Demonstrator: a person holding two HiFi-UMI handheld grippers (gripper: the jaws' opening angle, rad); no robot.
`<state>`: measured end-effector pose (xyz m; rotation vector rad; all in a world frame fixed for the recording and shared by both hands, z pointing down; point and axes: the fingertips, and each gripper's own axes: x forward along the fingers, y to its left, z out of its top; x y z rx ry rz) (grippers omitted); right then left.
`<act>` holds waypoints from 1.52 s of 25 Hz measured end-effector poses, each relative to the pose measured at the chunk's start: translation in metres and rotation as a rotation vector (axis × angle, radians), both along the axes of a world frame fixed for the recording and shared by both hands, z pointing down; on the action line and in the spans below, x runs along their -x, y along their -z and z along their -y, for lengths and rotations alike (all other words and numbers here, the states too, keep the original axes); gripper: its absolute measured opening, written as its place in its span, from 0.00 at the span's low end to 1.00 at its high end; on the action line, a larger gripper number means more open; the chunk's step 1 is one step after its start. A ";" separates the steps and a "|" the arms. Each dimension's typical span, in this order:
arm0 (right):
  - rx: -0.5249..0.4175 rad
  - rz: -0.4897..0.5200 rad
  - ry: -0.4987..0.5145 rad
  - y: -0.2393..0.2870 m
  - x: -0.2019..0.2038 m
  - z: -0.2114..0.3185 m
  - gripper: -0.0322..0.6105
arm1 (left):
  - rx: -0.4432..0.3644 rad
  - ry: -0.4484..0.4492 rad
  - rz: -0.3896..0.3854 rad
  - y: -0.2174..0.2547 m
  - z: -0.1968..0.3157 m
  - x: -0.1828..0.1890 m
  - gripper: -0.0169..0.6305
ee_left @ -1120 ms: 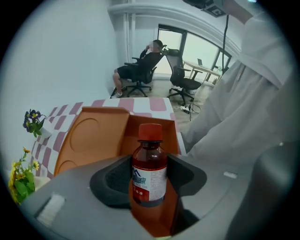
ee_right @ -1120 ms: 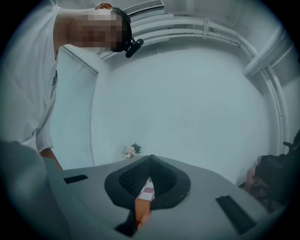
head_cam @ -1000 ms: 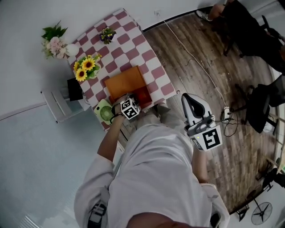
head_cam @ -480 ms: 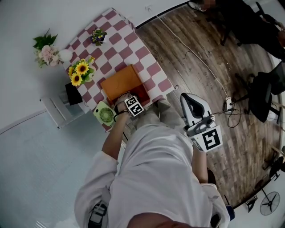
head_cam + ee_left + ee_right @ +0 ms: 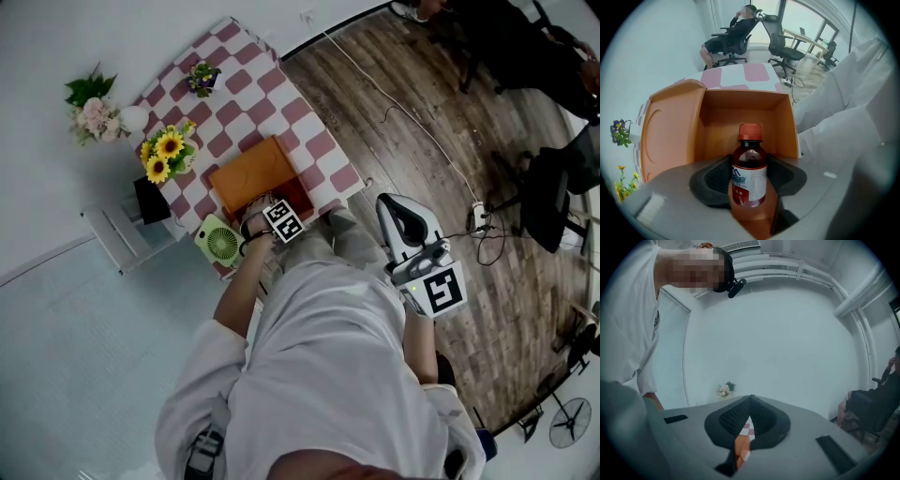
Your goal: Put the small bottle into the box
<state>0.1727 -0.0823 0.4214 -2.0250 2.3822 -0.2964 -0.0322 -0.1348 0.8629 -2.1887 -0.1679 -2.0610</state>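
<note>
A small brown bottle with a red cap and a white label stands upright between the jaws of my left gripper, which is shut on it. Right behind the bottle lies the open orange box, with its lid folded out to the left. In the head view the left gripper is at the near edge of the box on the checkered table. My right gripper hangs over the floor to the right, away from the table. Its jaws are shut with nothing between them.
On the red-and-white checkered table stand a sunflower bunch, a small potted plant and a green fan. Pink flowers sit at the far left. A white cable crosses the wooden floor. Office chairs stand to the right.
The left gripper has turned a little and shifted slightly along the box's near edge with the bottle in it. The right gripper has stayed where it was.
</note>
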 end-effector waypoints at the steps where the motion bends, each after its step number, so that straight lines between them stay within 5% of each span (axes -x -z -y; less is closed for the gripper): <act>1: 0.002 -0.002 0.001 0.000 0.001 0.000 0.05 | -0.003 0.000 0.000 0.000 0.000 0.000 0.37; 15: 0.008 -0.007 0.009 -0.004 0.008 -0.003 0.05 | 0.008 -0.013 -0.026 0.016 -0.002 0.000 0.40; 22: -0.003 -0.008 0.034 -0.001 0.016 -0.001 0.05 | 0.009 0.039 -0.099 0.039 -0.004 0.000 0.38; 38: -0.018 -0.023 0.176 0.002 0.057 0.025 0.05 | -0.051 0.204 -0.403 0.147 0.000 0.004 0.02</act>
